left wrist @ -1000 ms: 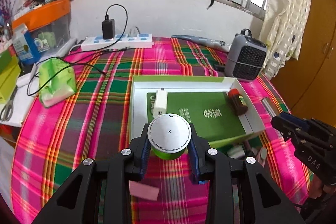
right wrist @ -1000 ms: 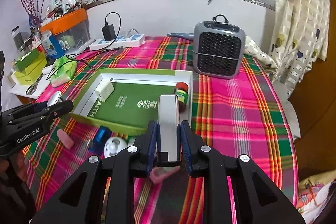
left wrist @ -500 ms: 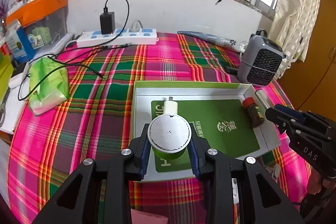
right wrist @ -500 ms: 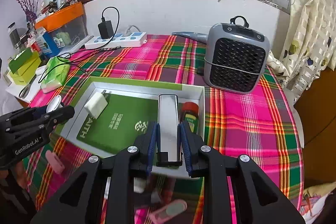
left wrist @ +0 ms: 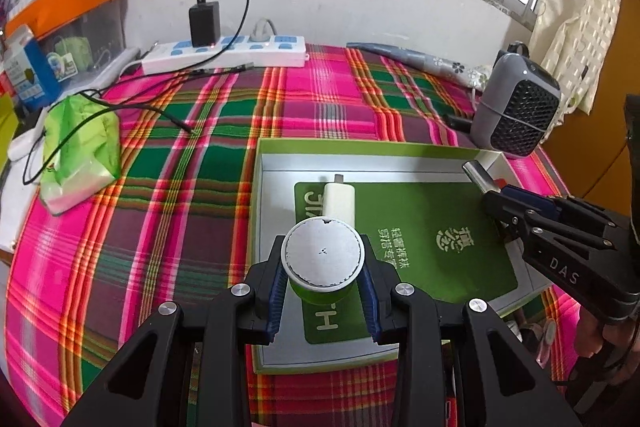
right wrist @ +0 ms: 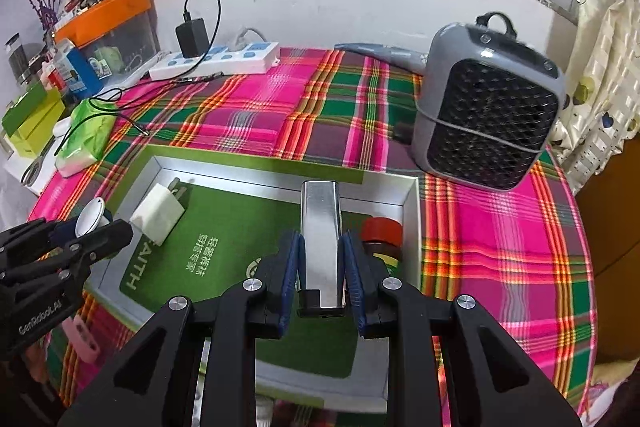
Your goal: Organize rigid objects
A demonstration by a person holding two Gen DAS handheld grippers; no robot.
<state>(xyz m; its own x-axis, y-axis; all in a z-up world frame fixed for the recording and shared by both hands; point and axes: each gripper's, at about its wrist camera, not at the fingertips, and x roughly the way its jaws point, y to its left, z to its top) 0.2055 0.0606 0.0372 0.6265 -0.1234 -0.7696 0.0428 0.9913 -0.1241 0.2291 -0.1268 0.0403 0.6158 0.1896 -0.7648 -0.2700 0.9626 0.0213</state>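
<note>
My left gripper (left wrist: 323, 269) is shut on a small green jar with a white round lid (left wrist: 322, 254), held over the near left part of the shallow box (left wrist: 264, 163). My right gripper (right wrist: 320, 259) is shut on a slim silver metal bar (right wrist: 321, 223), held above the box's right side (right wrist: 412, 195). Inside the box lie a green card sheet (right wrist: 224, 223), a white plug adapter (right wrist: 158, 213) (left wrist: 340, 199) and a brown bottle with a red cap (right wrist: 380, 231). The right gripper (left wrist: 496, 201) with the bar shows at the right in the left wrist view.
A grey mesh-front heater (right wrist: 488, 111) stands right of the box. A white power strip with a black charger (left wrist: 224, 53) lies at the back. A green packet (left wrist: 82, 147) and a black cable sit left. A pink eraser (right wrist: 82, 343) lies near the front edge.
Both grippers have moved forward over the box with their loads; the box now sits lower and nearer in both views. The pink eraser and small items have slipped below the left view.
</note>
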